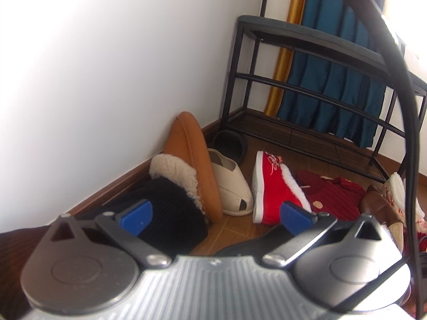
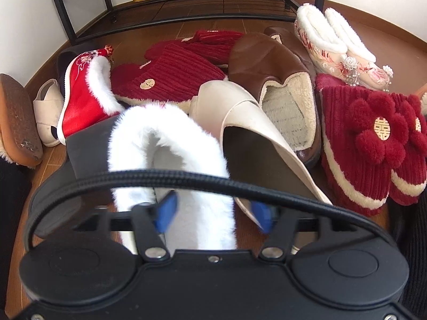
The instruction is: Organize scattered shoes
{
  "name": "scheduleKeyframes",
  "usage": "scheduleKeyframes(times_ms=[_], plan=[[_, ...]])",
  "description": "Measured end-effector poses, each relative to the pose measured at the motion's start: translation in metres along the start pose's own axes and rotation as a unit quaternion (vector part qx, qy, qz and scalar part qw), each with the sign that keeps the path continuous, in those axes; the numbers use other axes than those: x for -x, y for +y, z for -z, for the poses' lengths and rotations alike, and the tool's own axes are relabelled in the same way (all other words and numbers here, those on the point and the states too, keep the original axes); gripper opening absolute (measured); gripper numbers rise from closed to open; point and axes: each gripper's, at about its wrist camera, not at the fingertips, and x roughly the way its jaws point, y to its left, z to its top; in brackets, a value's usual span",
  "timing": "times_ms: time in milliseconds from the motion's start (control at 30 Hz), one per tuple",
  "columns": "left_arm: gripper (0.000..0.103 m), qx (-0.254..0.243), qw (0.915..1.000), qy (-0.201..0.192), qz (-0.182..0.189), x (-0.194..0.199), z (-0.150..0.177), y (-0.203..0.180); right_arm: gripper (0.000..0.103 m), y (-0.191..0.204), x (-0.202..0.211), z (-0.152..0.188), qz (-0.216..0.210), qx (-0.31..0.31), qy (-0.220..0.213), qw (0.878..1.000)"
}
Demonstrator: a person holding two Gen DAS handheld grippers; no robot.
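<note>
Scattered shoes lie on the wooden floor before a black metal shoe rack [image 1: 301,80]. In the left wrist view my left gripper [image 1: 213,214] is open and empty, above a black knit shoe [image 1: 170,208], a tan fur-lined slipper [image 1: 192,157] leaning on the wall, a cream shoe [image 1: 232,184] and a red fur-trimmed shoe [image 1: 272,189]. In the right wrist view my right gripper [image 2: 214,212] stands partly open around the white fur collar of a shoe [image 2: 165,144], with one pad [image 2: 166,209] inside its opening. A cream shoe [image 2: 240,122] lies against it on the right.
Dark red corduroy slippers [image 2: 170,80], a brown leather slipper [image 2: 269,69], floral white-trimmed shoes [image 2: 339,50] and red flower slippers [image 2: 373,138] crowd the floor. The rack's bottom shelf [image 2: 202,2] is behind them. White wall [image 1: 106,66] at left, teal curtain [image 1: 333,61] behind the rack.
</note>
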Motion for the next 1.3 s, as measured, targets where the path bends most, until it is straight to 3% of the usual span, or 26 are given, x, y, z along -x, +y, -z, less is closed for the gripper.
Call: scheduleKeyframes(times_ms=[200, 333, 433, 600, 833, 1300], plan=[[0.103, -0.001, 1.0, -0.006, 0.005, 0.003, -0.003, -0.002, 0.103, -0.003, 0.042, -0.005, -0.032, 0.019, -0.055, 0.998], [0.103, 0.008, 0.9999, -0.005, 0.012, 0.004, -0.005, -0.003, 0.103, -0.002, 0.078, 0.005, -0.045, 0.037, -0.13, 0.99], [0.103, 0.008, 0.9998, -0.005, 0.019, 0.006, -0.008, -0.006, 0.103, -0.002, 0.099, 0.014, -0.055, 0.028, -0.189, 0.98], [0.103, -0.004, 0.9997, -0.009, 0.021, 0.007, -0.01, -0.013, 0.103, -0.009, 0.125, 0.028, -0.075, -0.007, -0.304, 0.95], [0.103, -0.037, 0.9991, -0.003, 0.019, 0.004, -0.004, -0.024, 0.103, -0.027, 0.132, 0.032, -0.073, -0.028, -0.338, 0.938], [0.103, -0.108, 0.9931, 0.043, 0.016, -0.039, 0.021, -0.054, 0.103, -0.055, 0.139, 0.029, -0.015, -0.047, -0.385, 0.922]])
